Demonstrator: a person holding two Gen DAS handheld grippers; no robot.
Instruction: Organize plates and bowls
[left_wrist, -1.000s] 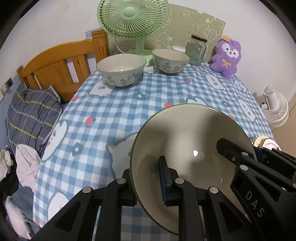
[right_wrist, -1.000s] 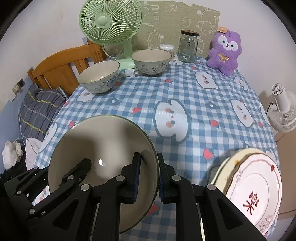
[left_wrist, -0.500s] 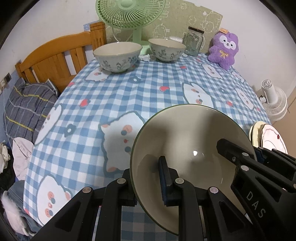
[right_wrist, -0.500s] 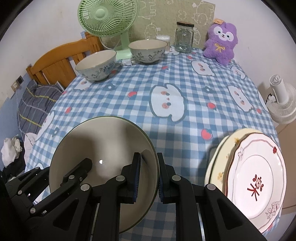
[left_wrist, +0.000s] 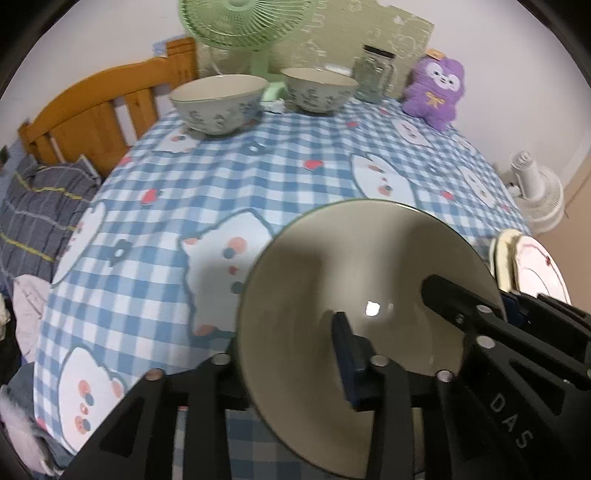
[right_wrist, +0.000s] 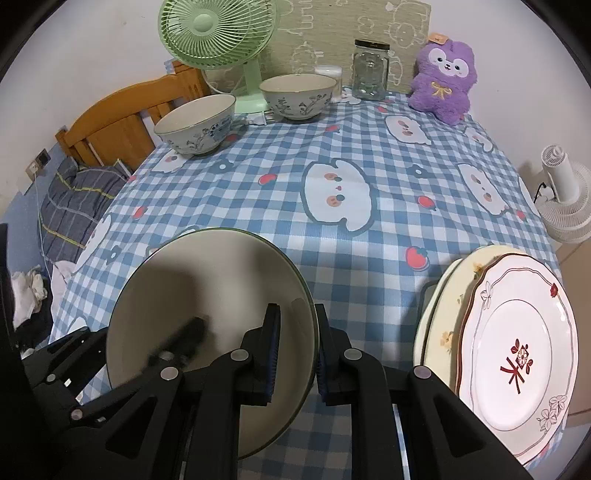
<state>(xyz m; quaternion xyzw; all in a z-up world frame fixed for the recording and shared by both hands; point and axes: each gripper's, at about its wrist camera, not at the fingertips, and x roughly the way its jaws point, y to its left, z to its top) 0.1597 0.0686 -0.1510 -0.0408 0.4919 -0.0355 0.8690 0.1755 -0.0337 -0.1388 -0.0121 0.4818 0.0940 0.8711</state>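
A large cream bowl (right_wrist: 207, 306) with a dark green rim hangs low over the blue checked tablecloth (right_wrist: 369, 266), near its front edge. My right gripper (right_wrist: 297, 354) is shut on the bowl's right rim, one pad inside and one outside. My left gripper (left_wrist: 284, 343) straddles the bowl (left_wrist: 362, 266) at its left rim. Its jaws are opening, and the inner pad stands clear of the wall. Two patterned bowls (right_wrist: 195, 125) (right_wrist: 297, 96) sit at the back of the table. A stack of plates (right_wrist: 517, 369) lies at the front right corner.
A green fan (right_wrist: 218, 33), a glass jar (right_wrist: 369, 70) and a purple plush toy (right_wrist: 443, 77) line the back edge. A wooden headboard (right_wrist: 122, 122) and bedding are at the left. A white floor fan (right_wrist: 565, 199) stands beyond the right edge.
The left gripper's jaws have widened, and its inner pad has come off the bowl's wall. Both grippers and the bowl have sunk a little toward the table. The right grip is unchanged.
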